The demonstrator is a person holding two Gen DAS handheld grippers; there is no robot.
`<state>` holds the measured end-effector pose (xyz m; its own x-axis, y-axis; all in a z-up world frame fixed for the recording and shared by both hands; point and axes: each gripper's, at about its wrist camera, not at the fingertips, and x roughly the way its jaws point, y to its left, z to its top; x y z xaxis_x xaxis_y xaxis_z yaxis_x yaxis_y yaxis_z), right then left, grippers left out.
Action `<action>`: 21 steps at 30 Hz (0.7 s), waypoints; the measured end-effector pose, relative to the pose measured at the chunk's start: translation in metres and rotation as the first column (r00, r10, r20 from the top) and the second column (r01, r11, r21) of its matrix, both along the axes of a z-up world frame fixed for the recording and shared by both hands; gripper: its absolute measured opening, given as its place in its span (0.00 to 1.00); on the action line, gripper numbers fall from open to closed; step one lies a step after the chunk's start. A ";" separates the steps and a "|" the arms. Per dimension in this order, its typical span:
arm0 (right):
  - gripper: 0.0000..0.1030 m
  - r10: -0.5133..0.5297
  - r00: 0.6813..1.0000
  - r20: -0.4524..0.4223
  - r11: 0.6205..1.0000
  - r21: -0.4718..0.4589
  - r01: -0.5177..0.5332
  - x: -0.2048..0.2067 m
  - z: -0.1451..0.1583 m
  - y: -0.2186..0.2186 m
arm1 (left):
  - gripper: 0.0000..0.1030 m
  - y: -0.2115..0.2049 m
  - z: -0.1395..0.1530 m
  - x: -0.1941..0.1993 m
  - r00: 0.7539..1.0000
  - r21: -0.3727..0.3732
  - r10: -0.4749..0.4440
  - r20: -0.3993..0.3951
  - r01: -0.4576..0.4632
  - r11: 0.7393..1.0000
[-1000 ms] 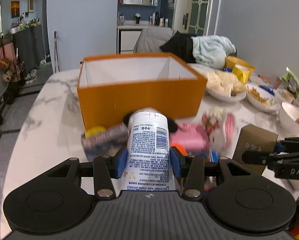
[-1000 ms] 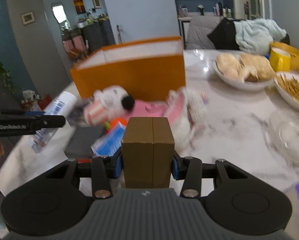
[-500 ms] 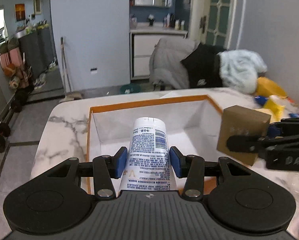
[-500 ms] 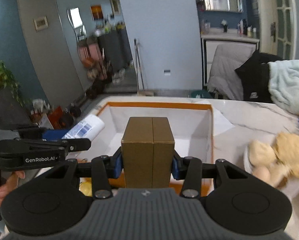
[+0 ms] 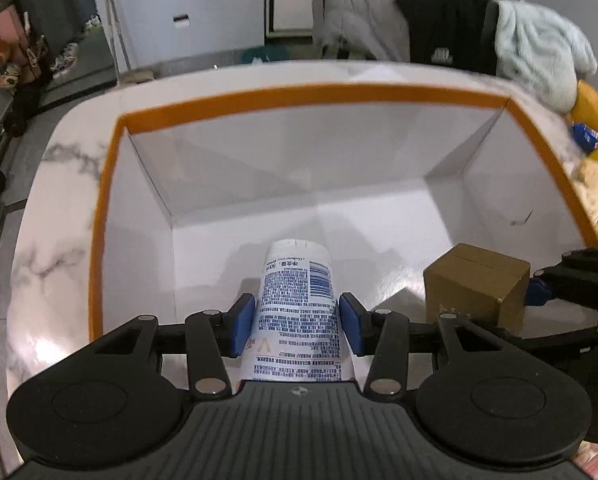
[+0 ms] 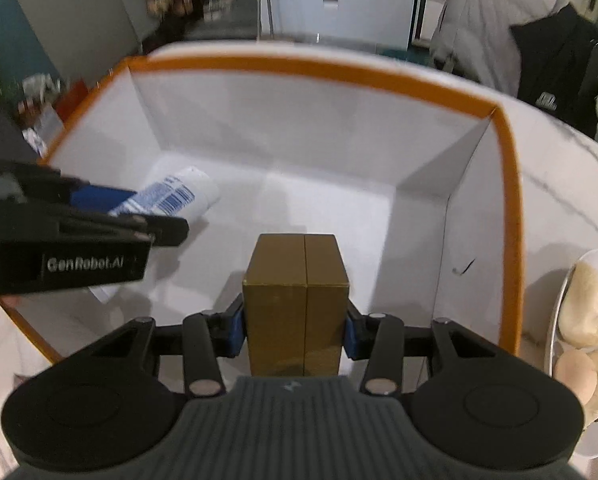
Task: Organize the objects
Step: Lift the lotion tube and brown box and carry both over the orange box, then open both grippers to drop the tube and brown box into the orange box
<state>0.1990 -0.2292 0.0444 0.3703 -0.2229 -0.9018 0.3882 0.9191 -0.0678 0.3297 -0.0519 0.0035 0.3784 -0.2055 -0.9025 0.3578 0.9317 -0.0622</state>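
An orange box [image 5: 311, 94] with a white inside sits on the marble table; both grippers hang over its open top, pointing steeply down. My left gripper [image 5: 297, 322] is shut on a white tube [image 5: 297, 304] with blue print, its cap end toward the box floor. My right gripper [image 6: 295, 326] is shut on a small brown carton [image 6: 295, 304]. In the left wrist view the carton [image 5: 477, 284] hangs at the right inside the box. In the right wrist view the tube [image 6: 175, 196] and the left gripper's fingers [image 6: 99, 200] show at the left. The box floor [image 6: 319, 200] is bare.
A white bowl of pale buns [image 6: 587, 320] stands just right of the box. A yellow container [image 5: 595, 120] lies beyond the box's right rim. Chairs draped with a grey coat [image 5: 363, 12], a black jacket and a pale blue towel [image 5: 539, 52] stand behind the table.
Both grippers moved forward from the clutter in front of the box to above its open top and tilted downward, carrying the tube and the carton with them.
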 end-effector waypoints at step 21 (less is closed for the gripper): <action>0.81 -0.023 0.994 -0.104 0.997 -0.073 0.016 0.014 -0.005 0.006 | 0.79 -0.005 0.006 0.000 0.996 0.072 -0.025 -0.081 0.031 0.997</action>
